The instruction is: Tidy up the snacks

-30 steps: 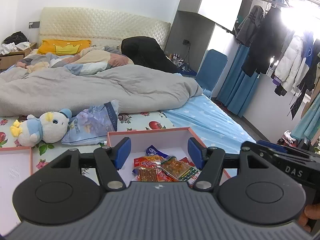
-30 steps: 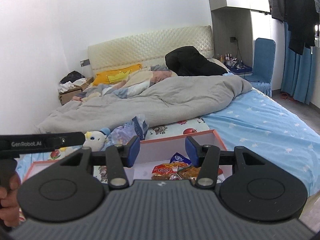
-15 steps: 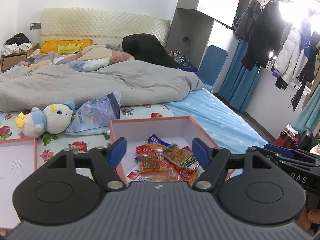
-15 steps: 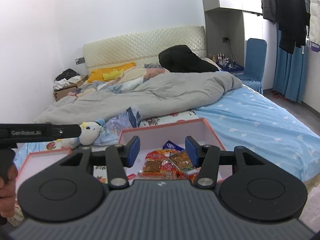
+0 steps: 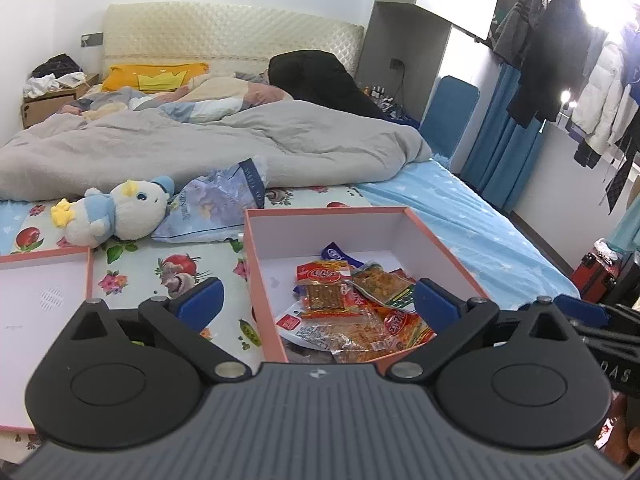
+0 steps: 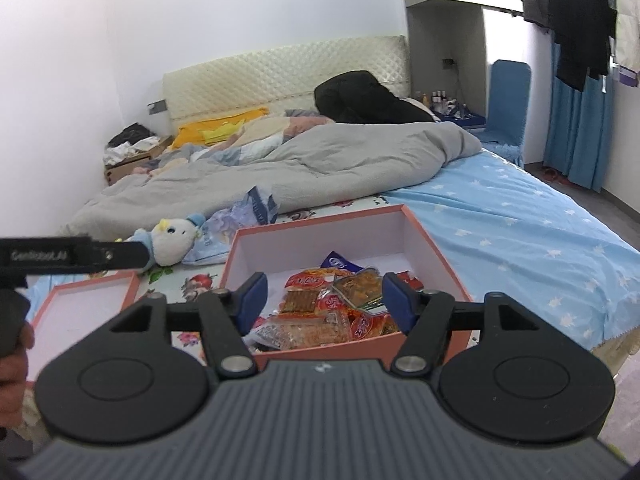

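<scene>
On the bed's floral sheet [image 5: 132, 268], a shallow pink-rimmed white lid [image 5: 44, 280] lies at far left, a white-and-blue plush duck [image 5: 120, 212] behind it. The left tool [image 5: 316, 304], jaws just opened wide, is empty above the pink cardboard box [image 5: 320, 216] holding orange snack packets [image 5: 340, 308]. The right tool [image 6: 324, 300], jaws also just opening, grips nothing above those packets.

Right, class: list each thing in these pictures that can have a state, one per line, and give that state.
Left gripper: open, jaws just widened, nothing between the pads.
Right gripper: open, jaws just widened, holding nothing.
Pink box: lid off, snack packets piled at its near end.
Box lid: lying inside-up, empty.
Snack packets: sealed, jumbled.
Plush toy: on its side.
Grey duvet: rumpled.
</scene>
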### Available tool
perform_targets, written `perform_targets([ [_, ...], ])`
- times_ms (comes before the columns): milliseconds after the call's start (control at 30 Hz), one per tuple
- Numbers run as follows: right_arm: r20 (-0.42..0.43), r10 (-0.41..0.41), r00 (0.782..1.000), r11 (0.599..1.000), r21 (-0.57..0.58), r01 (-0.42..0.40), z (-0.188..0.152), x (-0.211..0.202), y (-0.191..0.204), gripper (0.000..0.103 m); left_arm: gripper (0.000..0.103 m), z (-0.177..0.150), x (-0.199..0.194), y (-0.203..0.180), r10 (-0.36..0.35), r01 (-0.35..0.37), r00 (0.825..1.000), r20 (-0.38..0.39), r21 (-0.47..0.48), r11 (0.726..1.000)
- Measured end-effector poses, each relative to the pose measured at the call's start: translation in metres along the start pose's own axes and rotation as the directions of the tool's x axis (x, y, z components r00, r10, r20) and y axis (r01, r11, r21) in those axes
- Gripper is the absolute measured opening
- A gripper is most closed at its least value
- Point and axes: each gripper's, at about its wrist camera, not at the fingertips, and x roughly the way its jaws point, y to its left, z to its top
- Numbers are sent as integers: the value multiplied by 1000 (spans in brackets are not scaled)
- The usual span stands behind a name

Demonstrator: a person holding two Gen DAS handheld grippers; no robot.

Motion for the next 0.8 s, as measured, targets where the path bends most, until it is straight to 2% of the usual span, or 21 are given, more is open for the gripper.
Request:
perform_targets([
  [100, -6, 4, 1000, 1000, 22, -4, -3, 2, -2, 67, 103, -1, 1, 0, 17, -17, 1000, -3, 3, 1000],
  [167, -4, 2, 1000, 1000, 28, -2, -4, 2, -4, 84, 103, -1, 1, 1, 23, -23, 1000, -4, 3, 1000],
  [200, 2, 1, 1000, 1000, 30, -1, -4, 2, -5, 101, 103, -1, 1, 1, 24, -24, 1000, -3, 0, 1000],
  [233, 7, -3, 1000, 999, 32, 2, -4, 1, -6, 103, 103, 0, 2, 1, 26, -26, 1000, -1, -1, 1000],
  [800, 23, -25, 999, 999, 46, 23, -1, -4, -7, 103, 103, 1, -2, -5, 30, -30, 999, -30, 15, 999],
])
